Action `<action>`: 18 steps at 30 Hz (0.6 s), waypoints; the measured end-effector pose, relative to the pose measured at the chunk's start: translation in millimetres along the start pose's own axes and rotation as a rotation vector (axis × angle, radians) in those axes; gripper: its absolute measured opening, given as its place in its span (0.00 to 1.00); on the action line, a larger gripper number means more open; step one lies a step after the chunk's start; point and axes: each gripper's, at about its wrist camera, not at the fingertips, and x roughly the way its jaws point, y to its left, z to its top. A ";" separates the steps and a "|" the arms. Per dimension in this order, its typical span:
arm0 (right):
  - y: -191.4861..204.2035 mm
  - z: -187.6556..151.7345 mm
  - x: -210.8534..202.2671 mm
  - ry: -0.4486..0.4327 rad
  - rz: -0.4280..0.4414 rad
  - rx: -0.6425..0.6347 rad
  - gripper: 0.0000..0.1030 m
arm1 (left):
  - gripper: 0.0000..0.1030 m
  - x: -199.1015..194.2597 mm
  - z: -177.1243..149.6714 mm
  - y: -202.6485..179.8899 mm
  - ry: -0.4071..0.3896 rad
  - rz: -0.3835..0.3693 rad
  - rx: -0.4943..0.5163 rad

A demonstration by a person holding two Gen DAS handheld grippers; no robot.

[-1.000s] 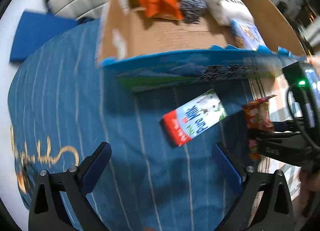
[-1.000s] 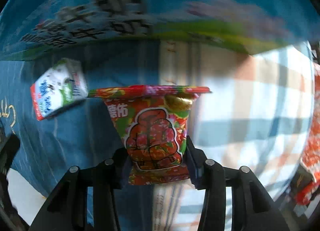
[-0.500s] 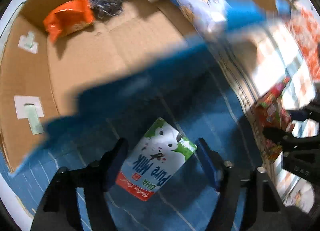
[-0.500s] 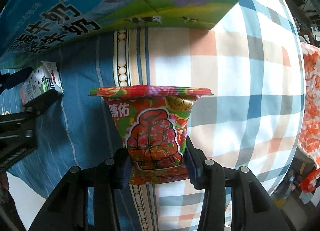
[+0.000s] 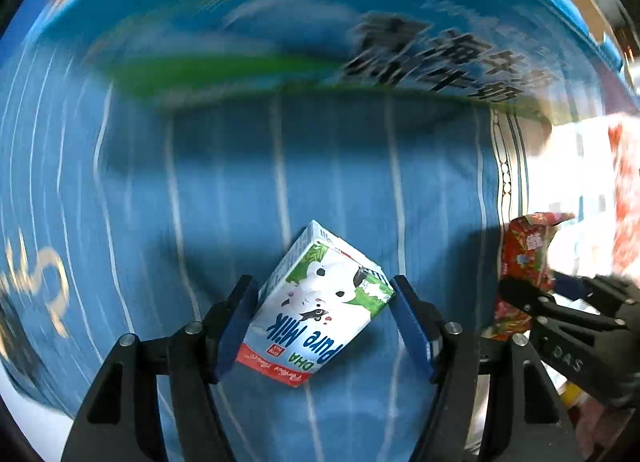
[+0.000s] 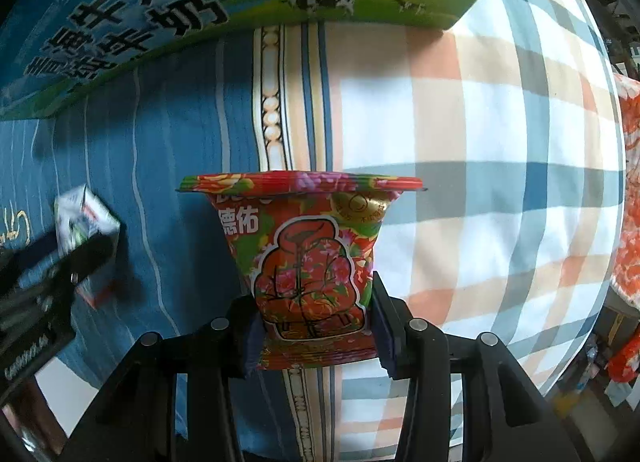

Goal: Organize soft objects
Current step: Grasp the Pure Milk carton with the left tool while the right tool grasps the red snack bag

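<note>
A white, green and red "Pure Milk" carton [image 5: 320, 302] lies on the blue striped bedcover. My left gripper [image 5: 324, 318] is open, with its blue pads on either side of the carton; I cannot tell if they touch it. My right gripper [image 6: 314, 326] is shut on a red flowered snack packet [image 6: 308, 258] and holds it upright above the bedcover. The packet also shows in the left wrist view [image 5: 524, 258], right of the carton. The carton [image 6: 86, 221] and left gripper show at the left of the right wrist view.
The blue and green printed side of a cardboard box [image 5: 280, 41] stands just behind the carton and also shows in the right wrist view [image 6: 160, 9]. A plaid sheet [image 6: 480, 141] covers the right part. Red-orange patterned fabric [image 6: 628, 201] lies at the far right edge.
My left gripper has dropped from over the box down to the milk carton, which now sits between its pads. My right gripper keeps hold of the snack packet and has shifted little.
</note>
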 end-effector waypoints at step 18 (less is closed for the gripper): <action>26.6 -9.7 17.5 0.020 -0.025 -0.085 0.46 | 0.49 21.8 -35.9 16.2 0.055 0.002 -0.031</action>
